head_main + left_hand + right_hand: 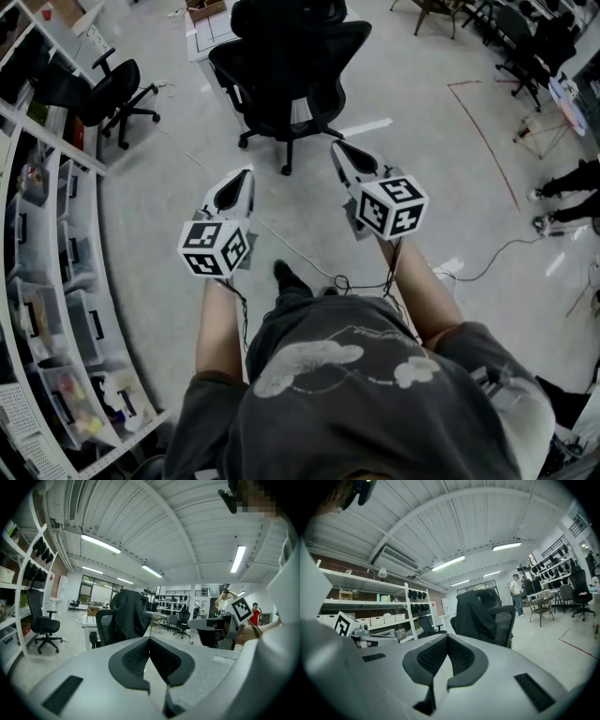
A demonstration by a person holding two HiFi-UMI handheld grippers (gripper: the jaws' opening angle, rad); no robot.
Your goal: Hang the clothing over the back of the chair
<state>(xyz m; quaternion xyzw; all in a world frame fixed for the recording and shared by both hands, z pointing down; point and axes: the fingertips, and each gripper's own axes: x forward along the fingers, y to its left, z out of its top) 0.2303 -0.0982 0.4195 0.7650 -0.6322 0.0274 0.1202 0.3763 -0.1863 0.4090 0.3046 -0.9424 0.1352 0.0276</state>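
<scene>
clothing (127,613) looked already draped over the back of the black office chair (291,75), hanging down the backrest from up near the headrest. so i'd say the job was basically done at this point. the chair sat a good way off from both tongs.

left gripper (242,176) had its jaws pressed together with nothing between them, and the right gripper (342,150) was the same, jaws fully together and empty. both pointed roughly level toward the chair.

what could've gone wrong from here: in the gripper views the garment seemed bunched more to one side of the backrest, so a nudge could have slid it off. the chair's on casters too, so any contact might roll or spin it. there was also a thin cable (291,248) on the floor by the person's feet, easy to snag.
</scene>
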